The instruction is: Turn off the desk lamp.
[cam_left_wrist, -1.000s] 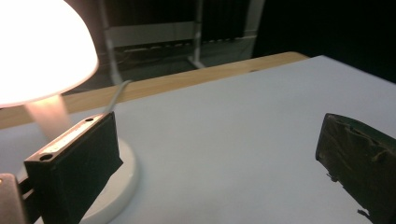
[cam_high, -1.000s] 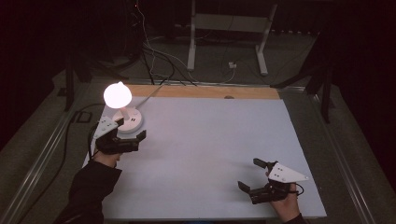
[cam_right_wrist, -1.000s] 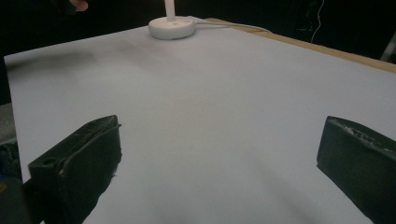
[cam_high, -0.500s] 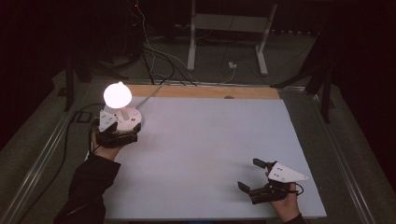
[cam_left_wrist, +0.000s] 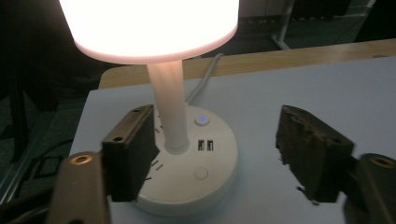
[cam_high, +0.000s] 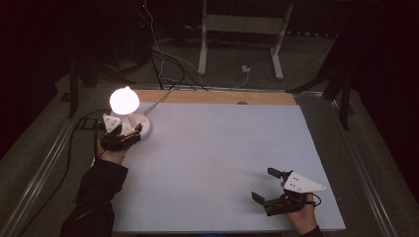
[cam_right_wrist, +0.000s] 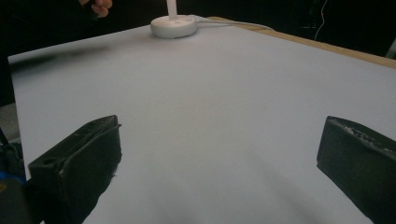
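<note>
Two hand-held tools on one white-topped bench [cam_high: 212,163].

Right tool [cam_high: 267,185]: nearest, at the bench's near right corner. Jaws set wide apart, nothing between them but bare bench top, as the right gripper view shows [cam_right_wrist: 219,158].

Left tool [cam_high: 129,132]: far left of the bench, held by a hand in a dark sleeve [cam_high: 96,190]. Its jaws have just been closing and stand part open. In the left gripper view [cam_left_wrist: 219,158] the left jaw overlaps the rim of the lamp base and the right jaw stands clear on the bench beside it; the pads do not press on anything.

One lit white table lamp with a round flat base [cam_left_wrist: 191,177], at the bench's far left corner. One glowing shade [cam_left_wrist: 149,23] on one slim white stem [cam_left_wrist: 170,107]. On the base: one small lit blue button [cam_left_wrist: 201,120], two USB ports [cam_left_wrist: 205,145] side by side, one round white button [cam_left_wrist: 201,173]. One white cord [cam_left_wrist: 205,77] leaves the base toward the far wooden edge strip [cam_high: 217,97].
</note>
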A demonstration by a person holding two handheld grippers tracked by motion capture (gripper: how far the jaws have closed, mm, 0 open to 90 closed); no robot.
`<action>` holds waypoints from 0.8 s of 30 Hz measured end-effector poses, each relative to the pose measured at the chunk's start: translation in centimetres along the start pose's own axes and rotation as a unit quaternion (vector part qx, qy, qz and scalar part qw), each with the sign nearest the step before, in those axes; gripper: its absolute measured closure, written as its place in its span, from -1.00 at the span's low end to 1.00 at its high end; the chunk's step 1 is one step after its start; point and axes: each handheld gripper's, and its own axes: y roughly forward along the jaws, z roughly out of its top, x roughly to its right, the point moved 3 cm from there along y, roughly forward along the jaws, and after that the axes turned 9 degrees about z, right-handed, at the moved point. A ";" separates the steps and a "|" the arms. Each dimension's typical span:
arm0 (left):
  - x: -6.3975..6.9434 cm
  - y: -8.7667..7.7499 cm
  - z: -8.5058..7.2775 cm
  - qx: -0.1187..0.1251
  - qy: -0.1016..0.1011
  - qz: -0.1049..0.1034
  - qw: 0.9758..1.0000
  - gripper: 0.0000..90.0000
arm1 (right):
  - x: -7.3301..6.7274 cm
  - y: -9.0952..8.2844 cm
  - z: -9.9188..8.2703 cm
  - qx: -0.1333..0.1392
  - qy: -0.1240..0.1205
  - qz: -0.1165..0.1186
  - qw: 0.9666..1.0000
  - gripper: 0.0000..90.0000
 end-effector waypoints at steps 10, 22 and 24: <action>-0.4 1.3 -0.8 -0.019 -0.002 0.008 1.000 0.31 | 0.0 0.1 -0.1 -0.003 0.002 0.001 1.000 -1.00; -0.4 2.8 -1.9 -0.041 0.007 -0.004 0.999 0.73 | -0.1 0.1 -0.1 -0.006 0.002 0.004 1.000 -1.00; -0.7 3.1 -2.1 -0.045 0.002 -0.008 0.999 0.81 | -0.1 0.1 -0.1 -0.005 0.001 0.003 1.000 -1.00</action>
